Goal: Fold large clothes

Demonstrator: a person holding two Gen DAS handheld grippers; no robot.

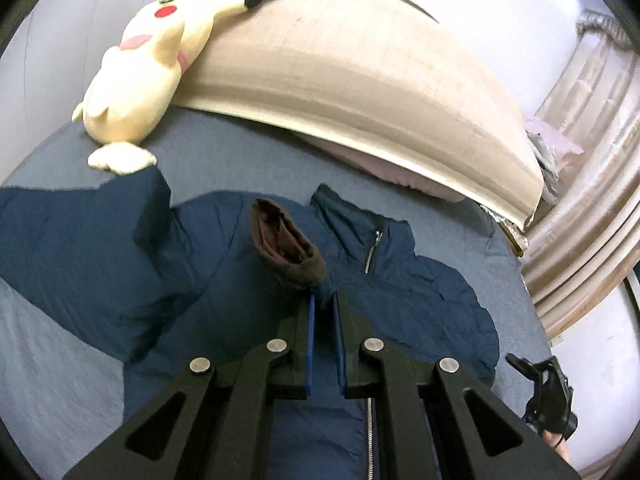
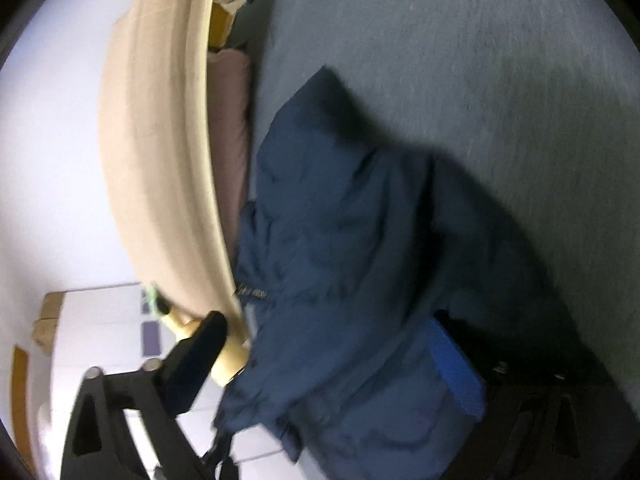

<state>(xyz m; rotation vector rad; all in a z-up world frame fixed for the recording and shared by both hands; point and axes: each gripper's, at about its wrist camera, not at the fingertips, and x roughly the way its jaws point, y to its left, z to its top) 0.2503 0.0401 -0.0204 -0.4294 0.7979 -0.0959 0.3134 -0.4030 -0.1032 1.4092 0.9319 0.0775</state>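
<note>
Left wrist view looks down on a navy puffer jacket [image 1: 224,264] spread over a grey-blue bed sheet [image 1: 52,360], zipper side up, collar toward the headboard. The left gripper [image 1: 324,300] has its two blue-padded fingers [image 1: 311,344] drawn close together with only a narrow gap, and the tips pinch a sleeve of the jacket just behind its cuff [image 1: 286,246]. That cuff is brownish with a reddish lining and stands open toward the camera, lifted above the jacket's chest. The other sleeve stretches off to the left across the sheet. A silver chest zipper [image 1: 372,250] shows beside the collar, and the main front zipper runs down under the gripper body. Behind the jacket a beige headboard cushion [image 1: 340,80] leans over a pinkish pillow [image 1: 384,168], and a yellow Pikachu plush [image 1: 148,68] rests against its left end, one foot touching the sheet close to the spread sleeve. Beige curtains [image 1: 588,200] hang at the right, and the right gripper [image 1: 548,396] appears small at the lower right edge.

Right wrist view is blurred. Its gripper [image 2: 332,364] has the fingers spread wide, one black finger [image 2: 192,364] at the left and a blue pad [image 2: 454,368] at the right, with a bunched fold of jacket fabric [image 2: 344,248] lying between them. Whether the pads actually press the cloth I cannot tell. Part of the fabric lies over the grey-blue sheet [image 2: 480,60] beside the headboard cushion [image 2: 160,140].
</note>
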